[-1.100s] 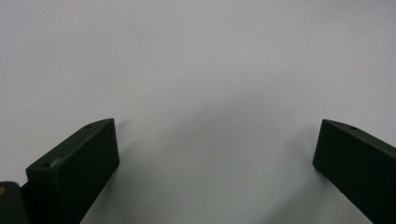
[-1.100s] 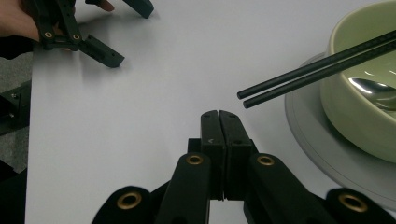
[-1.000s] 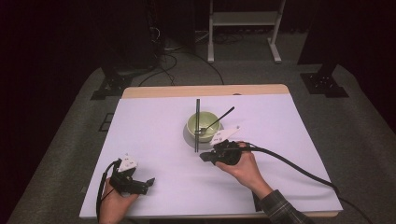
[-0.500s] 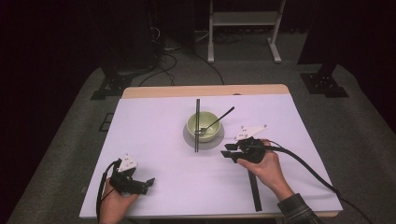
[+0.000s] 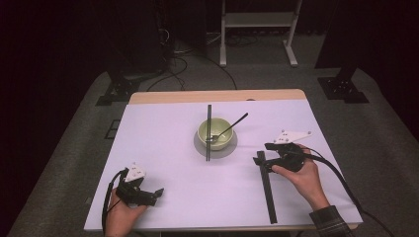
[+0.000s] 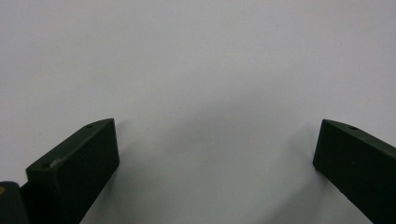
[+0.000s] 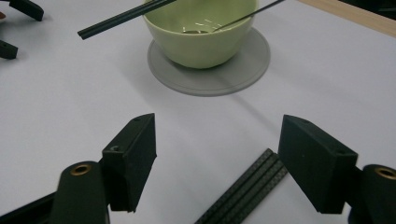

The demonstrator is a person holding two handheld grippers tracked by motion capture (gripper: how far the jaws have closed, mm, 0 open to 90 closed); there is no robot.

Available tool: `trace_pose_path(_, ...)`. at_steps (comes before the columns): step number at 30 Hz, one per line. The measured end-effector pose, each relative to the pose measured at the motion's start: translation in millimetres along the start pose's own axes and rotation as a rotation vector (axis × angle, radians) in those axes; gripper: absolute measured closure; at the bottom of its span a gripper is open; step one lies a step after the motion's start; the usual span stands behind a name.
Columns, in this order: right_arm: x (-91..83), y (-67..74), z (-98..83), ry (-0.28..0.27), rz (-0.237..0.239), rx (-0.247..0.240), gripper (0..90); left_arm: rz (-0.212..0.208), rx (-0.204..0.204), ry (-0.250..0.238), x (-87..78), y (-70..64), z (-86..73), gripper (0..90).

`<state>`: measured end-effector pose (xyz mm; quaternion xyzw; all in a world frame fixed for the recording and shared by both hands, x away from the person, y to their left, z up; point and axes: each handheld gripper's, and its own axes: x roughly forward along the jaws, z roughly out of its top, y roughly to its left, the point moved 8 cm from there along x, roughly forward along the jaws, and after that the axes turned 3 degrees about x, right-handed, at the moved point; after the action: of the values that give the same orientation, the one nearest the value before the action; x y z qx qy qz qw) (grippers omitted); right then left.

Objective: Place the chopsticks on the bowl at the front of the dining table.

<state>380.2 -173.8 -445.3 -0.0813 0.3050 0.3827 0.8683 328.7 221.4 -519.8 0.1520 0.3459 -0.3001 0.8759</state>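
Chopsticks [image 5: 267, 186] lie flat on the white table [image 5: 168, 148], a dark pair just under my right hand-held gripper [image 5: 260, 159], whose jaws have just been opening and now stand spread with the pair's near end [image 7: 243, 189] loose between them. Beyond it I see a green bowl [image 5: 216, 133] on a grey saucer [image 5: 215, 148], with a second pair of chopsticks [image 5: 209, 131] across its rim. My left hand-held gripper [image 5: 157, 193] rests near the table's front edge, jaws wide apart.
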Motion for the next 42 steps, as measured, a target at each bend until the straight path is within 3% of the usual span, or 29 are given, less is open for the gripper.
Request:
trace_pose_path(2, -5.7, -3.4, -2.3, 0.007, -0.010, 0.007, 17.4, 0.000, 0.000, -0.001, 0.0, 0.0, 0.0, 0.0)
trace_pose_path(6, -13.7, -7.0, -5.6, -0.009, -0.020, 0.021, 16.8, 0.000, 0.001, 0.000, 0.0, 0.1, 0.0, 0.0)
trace_pose_path(8, -19.4, -12.7, -11.7, 0.001, -0.047, 0.028, 14.8, 0.000, 0.001, 0.000, 0.0, 0.1, 0.0, 0.0)
trace_pose_path(21, -44.9, -38.6, -34.4, -0.024, -0.125, 0.088, 14.7, 0.000, -0.002, 0.000, 0.0, 0.0, 0.0, 0.0)
trace_pose_path(42, -63.5, -48.8, -72.4, -0.017, -0.171, 0.127, 14.6, -0.001, 0.001, 0.003, -0.2, 0.1, -0.2, 0.0)
